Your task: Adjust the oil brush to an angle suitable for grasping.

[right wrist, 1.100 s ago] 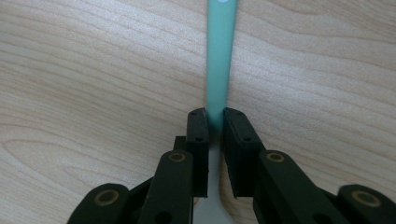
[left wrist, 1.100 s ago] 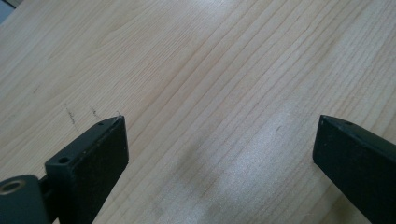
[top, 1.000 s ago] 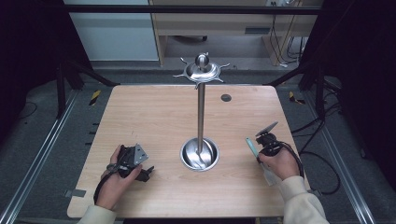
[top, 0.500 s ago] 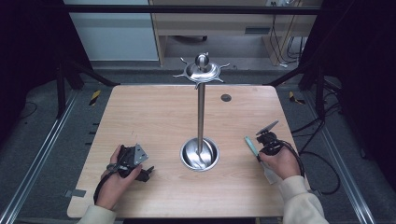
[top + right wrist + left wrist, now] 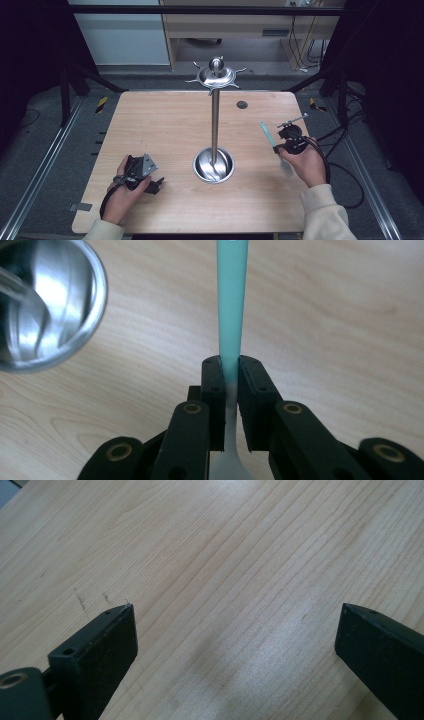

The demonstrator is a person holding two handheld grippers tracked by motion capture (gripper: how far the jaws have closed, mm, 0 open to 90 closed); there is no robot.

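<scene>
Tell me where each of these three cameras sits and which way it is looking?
High view: above the person's side, looking forward and down on the wooden table; both forearms, the left gripper and right gripper show.
Left gripper view: rides on the left gripper, looking down at bare tabletop between its open black jaws.
Right gripper view: rides on the right gripper, looking along its jaws, shut on a teal-handled utensil.
Shared: the high view and right gripper view both show the utensil and the steel stand's round base.
</scene>
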